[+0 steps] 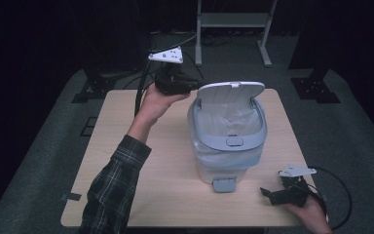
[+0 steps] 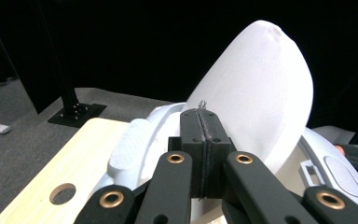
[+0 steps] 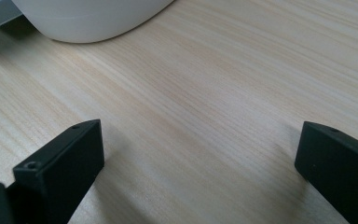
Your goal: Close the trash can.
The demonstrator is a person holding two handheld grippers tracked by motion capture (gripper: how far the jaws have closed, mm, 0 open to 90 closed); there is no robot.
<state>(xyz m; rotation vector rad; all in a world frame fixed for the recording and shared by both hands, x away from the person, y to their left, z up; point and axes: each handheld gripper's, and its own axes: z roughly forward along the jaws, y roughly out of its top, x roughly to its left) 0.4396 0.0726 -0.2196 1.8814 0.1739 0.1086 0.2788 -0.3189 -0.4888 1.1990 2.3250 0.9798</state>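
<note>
White plastic bin [image 1: 228, 141] sits mid-surface [image 1: 141, 195], lid [image 1: 231, 92] already swung upright, liner bag [image 1: 224, 119] exposed. I have my left tool [image 1: 177, 83] pinched fully together, holding nothing, just behind the lid. My right tool [image 1: 282, 194] rests spread wide near the front right corner. Lid-opening looks done; whatever goes into or comes out of the bin remains.
</note>
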